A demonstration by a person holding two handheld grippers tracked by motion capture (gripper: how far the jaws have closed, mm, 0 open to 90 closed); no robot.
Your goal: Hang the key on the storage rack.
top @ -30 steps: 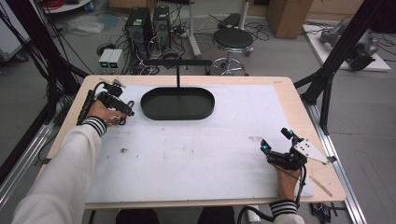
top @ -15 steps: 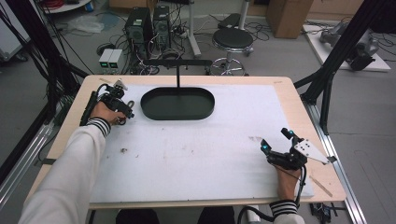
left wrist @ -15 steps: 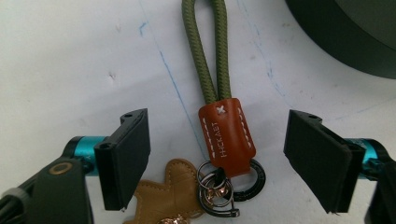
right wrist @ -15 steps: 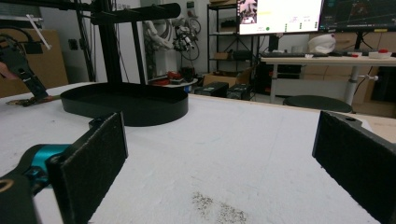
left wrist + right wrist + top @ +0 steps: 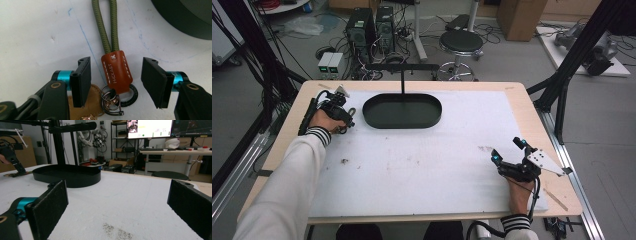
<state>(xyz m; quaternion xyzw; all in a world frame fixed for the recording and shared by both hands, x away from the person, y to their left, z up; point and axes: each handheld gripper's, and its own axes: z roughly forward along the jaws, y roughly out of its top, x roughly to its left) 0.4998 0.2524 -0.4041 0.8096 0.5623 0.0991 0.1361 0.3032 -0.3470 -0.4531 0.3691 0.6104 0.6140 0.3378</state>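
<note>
Bench surface is a white sheet on a pale wooden top, and on its far half stands the landmark, a shallow black oval tray with a black T-shaped post rising behind it. Left of the tray, the left tongs point down at the sheet just beside the tray's left end; in the left gripper view their jaws stand wide apart on either side of a keychain, touching nothing. That keychain lies flat on the sheet beside the tray's curved wall: an olive-green cord loop, a brown leather tab with white stitching, and metal rings. Well to the right of the tray and nearer the person, the right tongs gape wide and empty above bare sheet.
</note>
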